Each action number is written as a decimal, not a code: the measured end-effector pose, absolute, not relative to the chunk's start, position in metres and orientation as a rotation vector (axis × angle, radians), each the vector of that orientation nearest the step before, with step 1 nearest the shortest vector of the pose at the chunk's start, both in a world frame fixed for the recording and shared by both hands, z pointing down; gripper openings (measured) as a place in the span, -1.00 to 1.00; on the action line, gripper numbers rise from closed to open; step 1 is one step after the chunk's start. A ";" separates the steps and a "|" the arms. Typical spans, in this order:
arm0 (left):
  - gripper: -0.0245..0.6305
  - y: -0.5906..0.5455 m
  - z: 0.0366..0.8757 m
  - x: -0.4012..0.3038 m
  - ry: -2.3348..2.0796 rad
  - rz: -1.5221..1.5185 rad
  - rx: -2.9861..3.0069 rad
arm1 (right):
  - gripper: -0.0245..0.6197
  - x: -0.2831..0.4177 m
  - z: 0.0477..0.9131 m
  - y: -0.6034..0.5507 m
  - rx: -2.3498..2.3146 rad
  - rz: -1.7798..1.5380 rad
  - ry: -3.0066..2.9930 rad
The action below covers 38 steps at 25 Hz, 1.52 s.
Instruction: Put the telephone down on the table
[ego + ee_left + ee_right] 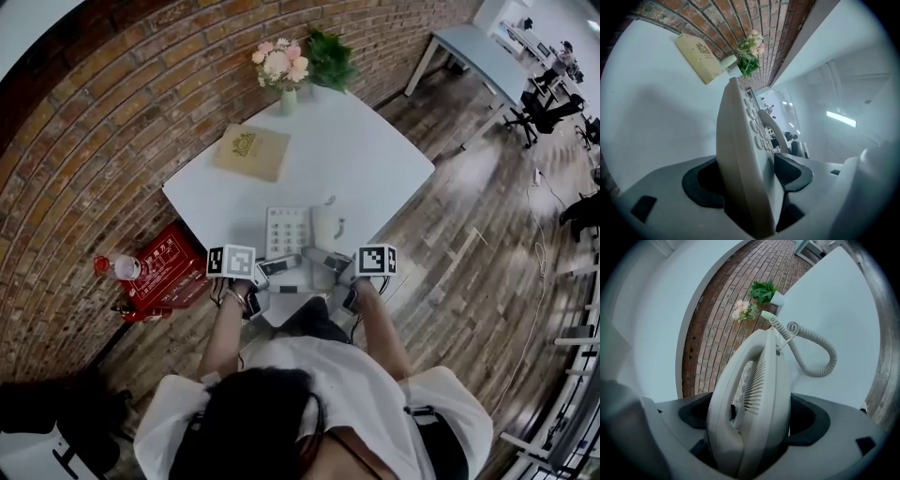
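- The telephone [288, 232] sits at the near edge of the table [375, 159], carried between both grippers; I cannot tell whether its underside touches the top yet.
- The left gripper [275, 266] is clamped on the keypad end of the base, jaws wide around it.
- The right gripper [321, 257] is clamped on the handset [723, 420] end, pinching handset and base together.
- It looks like a stiff, fairly light plastic shell, smooth enough to slide in the pads.
- The handset probably lies loose in its cradle, so keep the base level.
- The coiled cord [816, 374] is springy and may tug.
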<state>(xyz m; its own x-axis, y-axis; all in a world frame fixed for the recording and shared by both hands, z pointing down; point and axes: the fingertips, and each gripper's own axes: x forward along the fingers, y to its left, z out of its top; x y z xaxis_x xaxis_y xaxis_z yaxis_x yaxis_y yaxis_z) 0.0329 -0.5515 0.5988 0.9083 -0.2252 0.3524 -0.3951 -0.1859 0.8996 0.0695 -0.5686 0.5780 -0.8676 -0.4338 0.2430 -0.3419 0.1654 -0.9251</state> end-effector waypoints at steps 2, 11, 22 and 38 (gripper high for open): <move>0.07 -0.565 0.602 0.037 -0.484 0.156 1.768 | 0.44 0.074 0.582 -0.583 -0.759 -1.829 2.346; 0.07 -0.617 0.600 0.054 -0.527 0.143 1.777 | 0.44 0.091 0.580 -0.636 -0.707 -1.814 2.371; 0.07 -0.640 0.621 0.062 -0.558 0.144 1.747 | 0.44 0.098 0.602 -0.660 -0.678 -1.862 2.363; 0.07 -0.626 0.654 0.059 -0.585 0.147 1.677 | 0.44 0.094 0.634 -0.648 -0.638 -1.954 2.328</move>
